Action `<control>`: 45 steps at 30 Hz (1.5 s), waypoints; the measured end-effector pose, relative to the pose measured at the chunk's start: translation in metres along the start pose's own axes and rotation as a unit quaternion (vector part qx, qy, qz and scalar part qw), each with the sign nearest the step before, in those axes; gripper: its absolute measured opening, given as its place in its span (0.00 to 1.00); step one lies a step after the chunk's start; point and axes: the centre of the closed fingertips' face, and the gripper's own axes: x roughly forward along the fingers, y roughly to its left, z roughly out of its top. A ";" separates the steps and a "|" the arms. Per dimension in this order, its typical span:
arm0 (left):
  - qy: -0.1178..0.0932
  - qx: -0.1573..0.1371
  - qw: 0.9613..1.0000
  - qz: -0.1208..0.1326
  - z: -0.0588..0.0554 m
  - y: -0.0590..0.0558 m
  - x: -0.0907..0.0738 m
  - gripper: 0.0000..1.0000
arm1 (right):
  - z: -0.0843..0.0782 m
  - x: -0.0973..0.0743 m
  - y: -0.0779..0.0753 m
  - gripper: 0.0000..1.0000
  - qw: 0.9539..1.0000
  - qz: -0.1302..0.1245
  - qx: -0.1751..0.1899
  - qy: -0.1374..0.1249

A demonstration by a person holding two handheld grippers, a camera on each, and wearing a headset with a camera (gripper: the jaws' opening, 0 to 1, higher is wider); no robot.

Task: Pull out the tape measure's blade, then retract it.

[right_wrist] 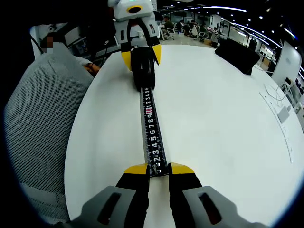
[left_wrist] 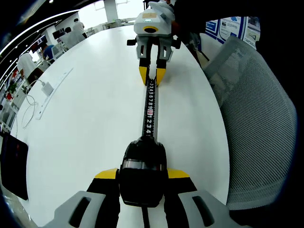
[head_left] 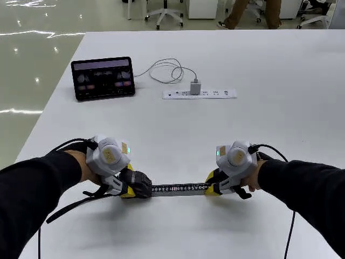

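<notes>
The case (left_wrist: 142, 173) is clamped by the left gripper (head_left: 130, 187). The blade (right_wrist: 149, 123) is pinched, tip hidden, by the right gripper (right_wrist: 158, 169).

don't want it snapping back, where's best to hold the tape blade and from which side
Grip the blade at its free end, coming along its length from the side away from the case. It is a thin flat strip stretched straight; the right gripper is shut on that end.

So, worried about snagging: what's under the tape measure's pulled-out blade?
Just bare white table under the blade. Its end hook is hidden between the right gripper's jaws, and its root disappears into the case held by the left gripper.
</notes>
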 end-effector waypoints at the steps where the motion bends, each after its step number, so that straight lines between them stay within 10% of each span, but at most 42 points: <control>1: 0.000 0.000 1.000 0.000 0.000 0.000 0.000 0.31 | -0.001 -0.001 0.000 0.11 1.000 0.000 0.000 0.000; 45: -0.004 0.000 1.000 0.000 -0.001 0.000 0.001 0.31 | -0.038 -0.028 -0.003 0.11 1.000 -0.009 0.014 0.012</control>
